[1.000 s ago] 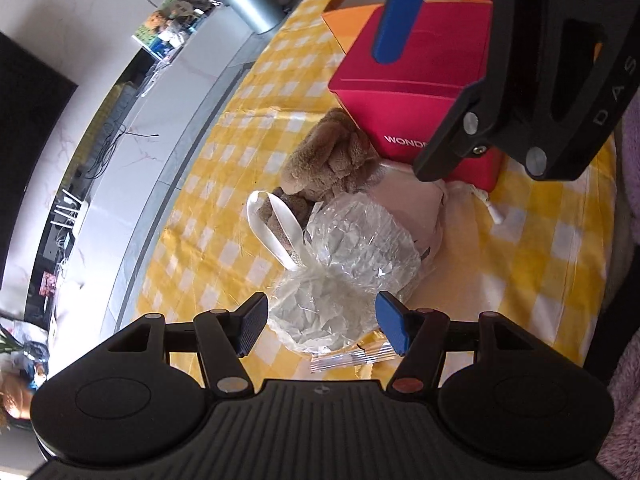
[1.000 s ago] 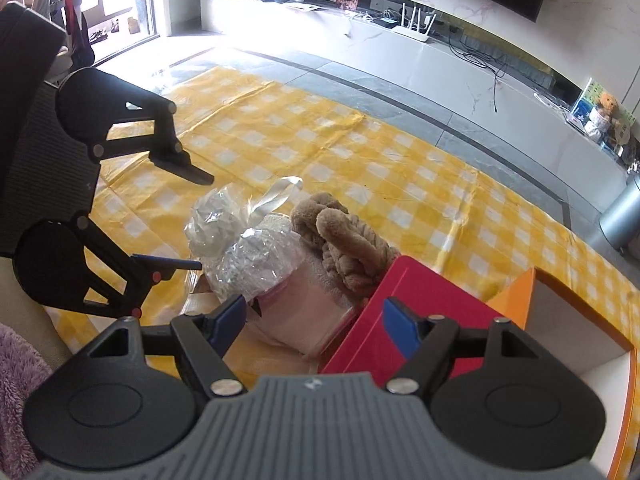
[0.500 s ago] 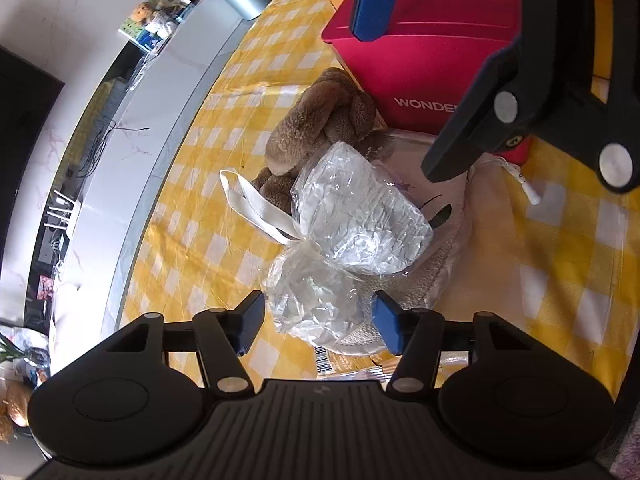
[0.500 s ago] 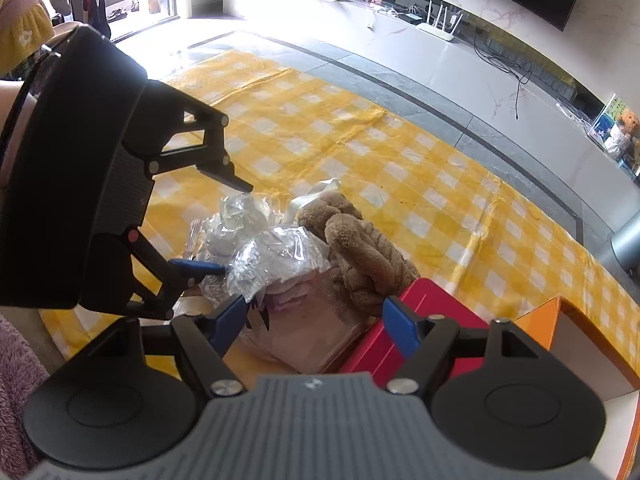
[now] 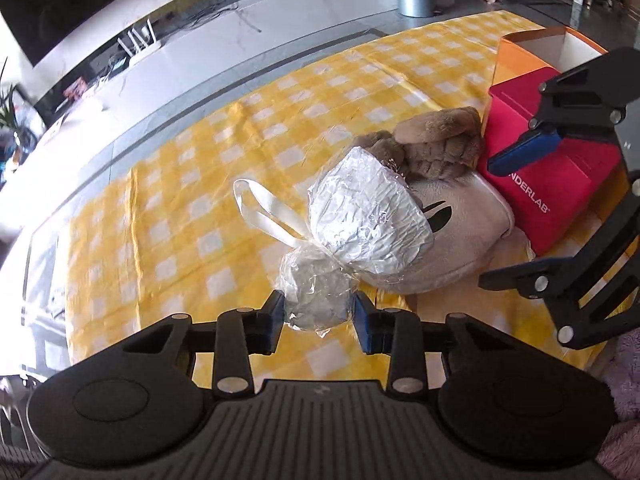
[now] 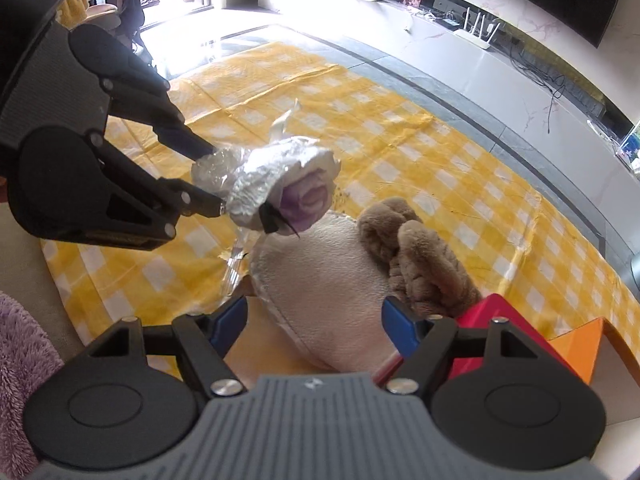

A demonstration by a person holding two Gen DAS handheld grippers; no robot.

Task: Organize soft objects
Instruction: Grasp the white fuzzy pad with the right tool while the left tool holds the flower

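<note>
red box (image 5: pixel 544 184) reads "nderlab"; left gripper (image 5: pixel 319 314) fingers clamp cellophane bundle (image 5: pixel 360 220).

A wrapped bundle (image 5: pixel 370 216) is held above the cloth-covered table (image 5: pixel 192 216), between the left gripper's (image 5: pixel 319 315) fingers. Below it a cushion (image 6: pixel 320 280) is laid, with a plush toy (image 6: pixel 420 256) at its far side, apparently against the box (image 5: pixel 548 184).

We count one cellophane-wrapped bundle (image 5: pixel 368 224), one brown plush toy (image 5: pixel 436 144), one pale cushion (image 5: pixel 460 236), one red box (image 5: pixel 556 184), one orange box (image 5: pixel 532 52) and two grippers on the yellow checked cloth (image 5: pixel 224 184).
</note>
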